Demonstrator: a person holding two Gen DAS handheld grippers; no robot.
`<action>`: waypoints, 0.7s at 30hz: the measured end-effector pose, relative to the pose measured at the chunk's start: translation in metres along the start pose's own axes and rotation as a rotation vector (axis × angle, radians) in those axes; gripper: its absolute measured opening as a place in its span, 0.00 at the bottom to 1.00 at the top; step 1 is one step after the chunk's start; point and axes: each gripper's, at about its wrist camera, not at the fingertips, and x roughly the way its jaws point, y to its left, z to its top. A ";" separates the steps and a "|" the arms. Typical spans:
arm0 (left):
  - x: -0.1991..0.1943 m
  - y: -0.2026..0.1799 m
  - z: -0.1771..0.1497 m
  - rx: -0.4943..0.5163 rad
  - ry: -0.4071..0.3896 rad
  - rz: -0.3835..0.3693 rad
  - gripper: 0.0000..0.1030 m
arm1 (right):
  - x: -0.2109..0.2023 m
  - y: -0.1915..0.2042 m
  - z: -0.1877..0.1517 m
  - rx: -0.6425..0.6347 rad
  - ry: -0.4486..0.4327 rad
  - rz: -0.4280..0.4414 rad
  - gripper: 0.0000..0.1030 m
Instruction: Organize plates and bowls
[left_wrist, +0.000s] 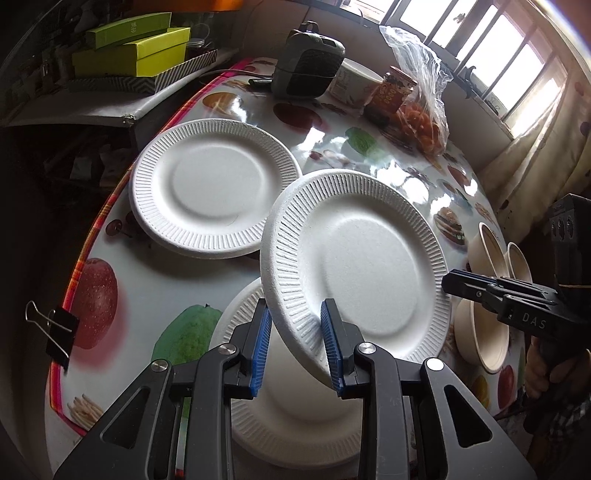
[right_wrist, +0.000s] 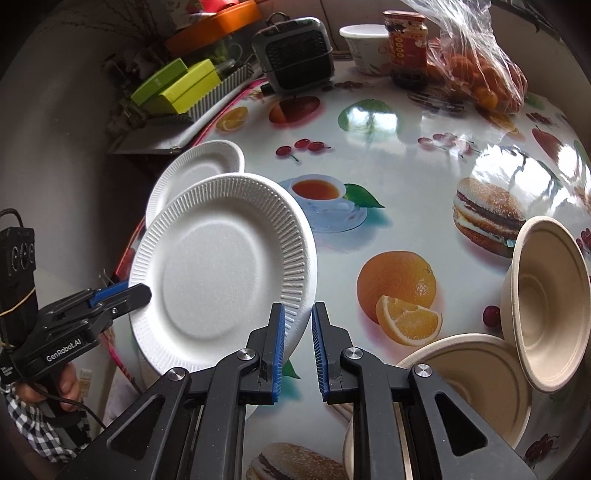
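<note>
Left wrist view: my left gripper (left_wrist: 297, 345) pinches the near rim of a white ridged plate (left_wrist: 354, 266), lifted and tilted above a second white plate (left_wrist: 295, 424) that lies flat on the table (left_wrist: 155, 288) directly under the fingers. A third plate (left_wrist: 214, 192) sits flat toward the table's far left edge, ahead and left of the held one, and I judge it the likely stack to join. The held plate's face tips toward the camera, its far rim highest.

In the right wrist view, my right gripper (right_wrist: 298, 343) hangs with its jaws parted and nothing between them, its left pad just beside the held plate's right rim; I cannot tell whether it touches. Three tan bowls lie at the table's near right edge: one flat bowl (right_wrist: 476, 380), one tipped bowl (right_wrist: 546, 299) leaning on its side against it, and the rim of another bowl (right_wrist: 349, 454) under my right gripper. My left hand is plainly nearer the plates, my right the bowls.
</note>
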 end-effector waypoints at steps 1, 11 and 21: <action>-0.002 0.001 -0.002 0.000 0.000 0.000 0.28 | 0.000 0.002 -0.002 -0.003 0.001 0.001 0.15; -0.010 0.016 -0.023 -0.026 0.000 0.014 0.28 | 0.009 0.019 -0.022 -0.028 0.027 0.025 0.14; -0.013 0.027 -0.041 -0.044 0.011 0.023 0.28 | 0.015 0.032 -0.035 -0.042 0.043 0.034 0.15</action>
